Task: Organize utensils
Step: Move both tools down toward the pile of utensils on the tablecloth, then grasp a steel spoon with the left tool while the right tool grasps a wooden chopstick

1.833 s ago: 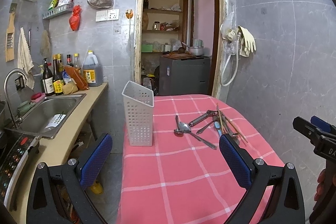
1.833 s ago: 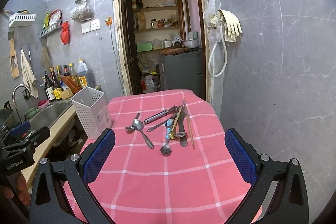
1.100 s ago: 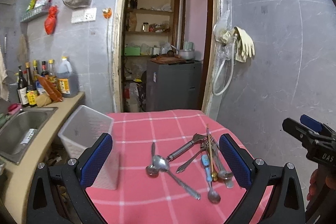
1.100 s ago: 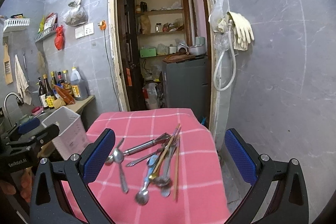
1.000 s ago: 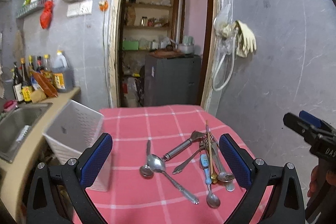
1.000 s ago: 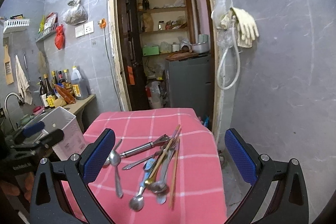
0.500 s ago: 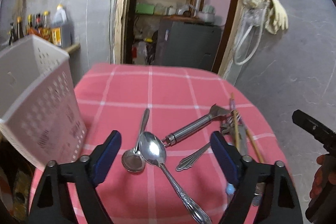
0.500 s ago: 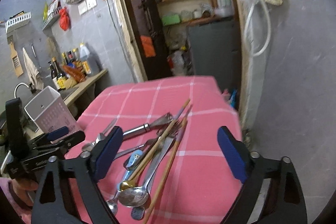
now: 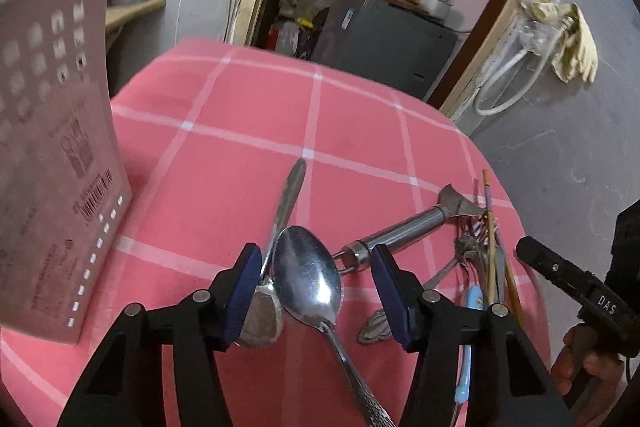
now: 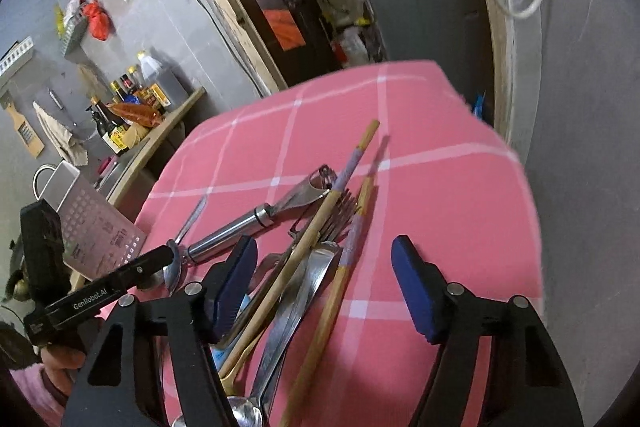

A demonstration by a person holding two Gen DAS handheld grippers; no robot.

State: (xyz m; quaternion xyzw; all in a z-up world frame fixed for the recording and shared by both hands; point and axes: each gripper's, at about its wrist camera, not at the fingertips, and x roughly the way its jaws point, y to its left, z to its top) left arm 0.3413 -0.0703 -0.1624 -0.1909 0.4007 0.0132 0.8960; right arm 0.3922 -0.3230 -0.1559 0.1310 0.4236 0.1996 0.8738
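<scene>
On the pink checked tablecloth [image 9: 248, 115], everything can be placed relative to the big shiny steel spoon [image 9: 310, 277]. Its bowl is framed between the blue pads of the left gripper [image 9: 316, 291], whose jaws are closing but aren't pressed on it yet, so nothing is grasped. A smaller steel spoon [image 9: 280, 223] is lying just left of the big one, its bowl tucked against the left pad. Right of the big spoon, a steel-handled peeler [image 9: 404, 231] is angled away, and beyond that a jumble of wooden chopsticks [image 9: 489, 227], forks and a light-blue-handled spoon [image 9: 468, 339] is piled. Well to the left of the spoon, a white perforated plastic utensil holder [image 9: 52, 155] is stood upright on the cloth.

The right gripper [image 10: 324, 287] is seen over that jumble, jaws closing too, with chopsticks and steel cutlery lying between the pads; no contact can be made out, so it's still released.
</scene>
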